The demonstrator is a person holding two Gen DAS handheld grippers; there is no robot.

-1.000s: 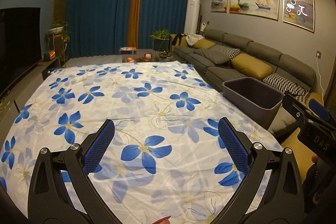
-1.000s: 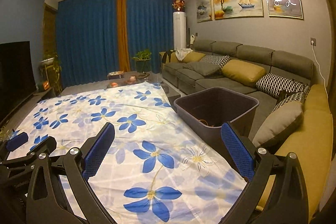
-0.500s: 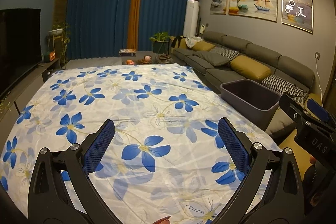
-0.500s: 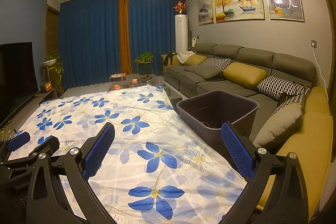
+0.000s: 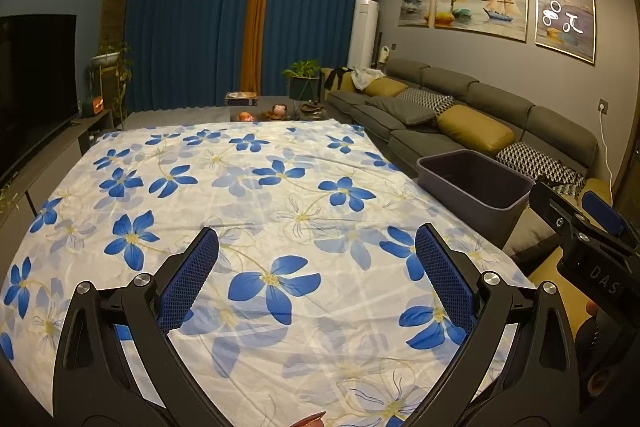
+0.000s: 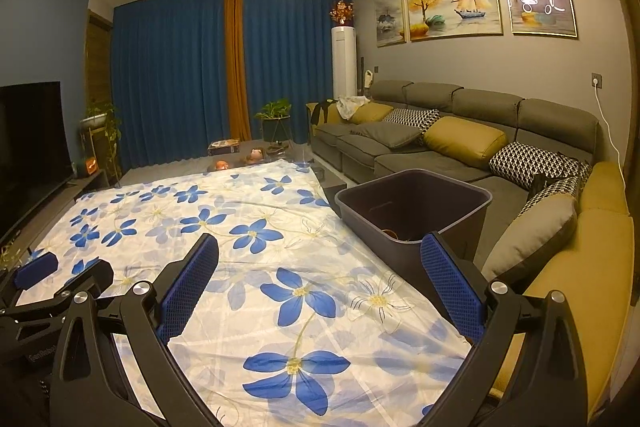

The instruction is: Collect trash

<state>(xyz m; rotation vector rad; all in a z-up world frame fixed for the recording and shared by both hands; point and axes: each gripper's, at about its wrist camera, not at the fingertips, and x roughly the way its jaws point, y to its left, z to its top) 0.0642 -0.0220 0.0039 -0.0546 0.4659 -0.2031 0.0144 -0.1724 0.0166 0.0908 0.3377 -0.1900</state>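
A dark grey bin (image 6: 416,205) stands at the right edge of a table covered by a white cloth with blue flowers (image 6: 256,227); it also shows in the left wrist view (image 5: 476,179). Something small and brownish lies in the bin's bottom (image 6: 394,235). My left gripper (image 5: 316,271) is open and empty above the cloth's near part. My right gripper (image 6: 320,275) is open and empty above the cloth's near right corner, with the bin just ahead to its right. No trash shows on the cloth.
A grey sofa (image 6: 440,131) with yellow and patterned cushions runs along the right wall, behind the bin. A TV (image 5: 32,83) stands at the left. A low table with small objects (image 5: 276,111) sits beyond the cloth, before blue curtains.
Both grippers have tilted up and risen slightly, so the room sits lower in each view. Both stay open and empty.
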